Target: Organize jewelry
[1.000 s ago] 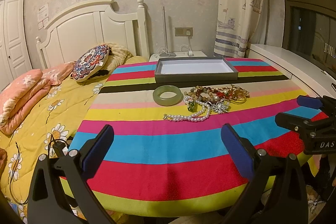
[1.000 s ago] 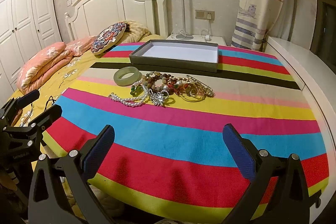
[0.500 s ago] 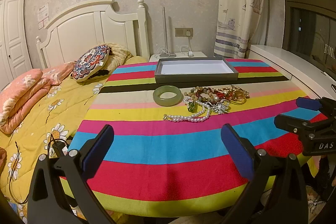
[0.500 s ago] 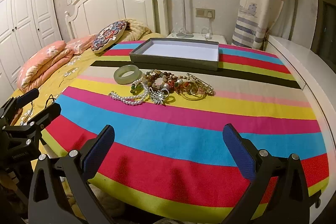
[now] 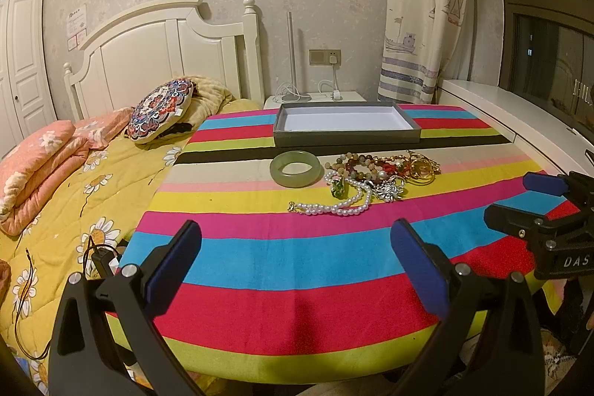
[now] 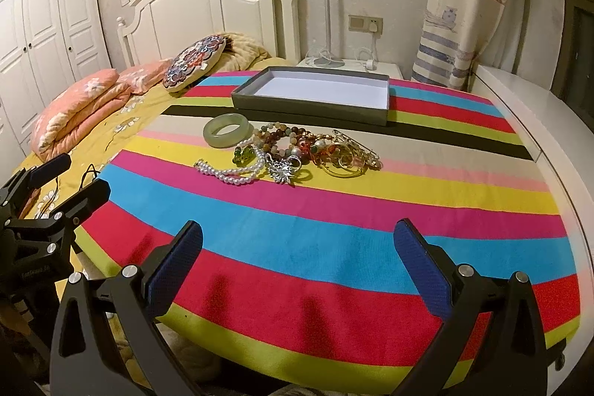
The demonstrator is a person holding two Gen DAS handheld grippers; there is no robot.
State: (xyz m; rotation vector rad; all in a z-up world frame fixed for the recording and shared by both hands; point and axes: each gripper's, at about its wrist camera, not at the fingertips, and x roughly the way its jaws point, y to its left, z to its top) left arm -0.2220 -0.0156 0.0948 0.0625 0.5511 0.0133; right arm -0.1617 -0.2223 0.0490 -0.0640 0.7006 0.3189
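A pile of jewelry lies mid-table on the striped cloth: a green jade bangle (image 5: 295,168) (image 6: 228,130), a pearl necklace (image 5: 334,206) (image 6: 232,169), a silver brooch (image 6: 284,169), beaded bracelets (image 5: 365,164) (image 6: 282,136) and gold pieces (image 5: 421,167) (image 6: 343,160). Behind it sits a grey tray (image 5: 347,134) (image 6: 310,104) with a bare white floor. My left gripper (image 5: 297,262) hangs open over the near table edge, well short of the pile. My right gripper (image 6: 297,266) is open too, likewise short of the pile. Each gripper shows at the side of the other's view.
The table (image 5: 297,303) carries a bright striped cloth. A bed with a yellow quilt (image 5: 74,195), pink pillows and a patterned cushion (image 5: 163,108) lies left. A white ledge (image 5: 519,121) runs along the right. A nightstand with cables stands behind the tray.
The right gripper has edged forward toward the jewelry, which sits slightly lower and larger in its view. The left gripper has barely moved.
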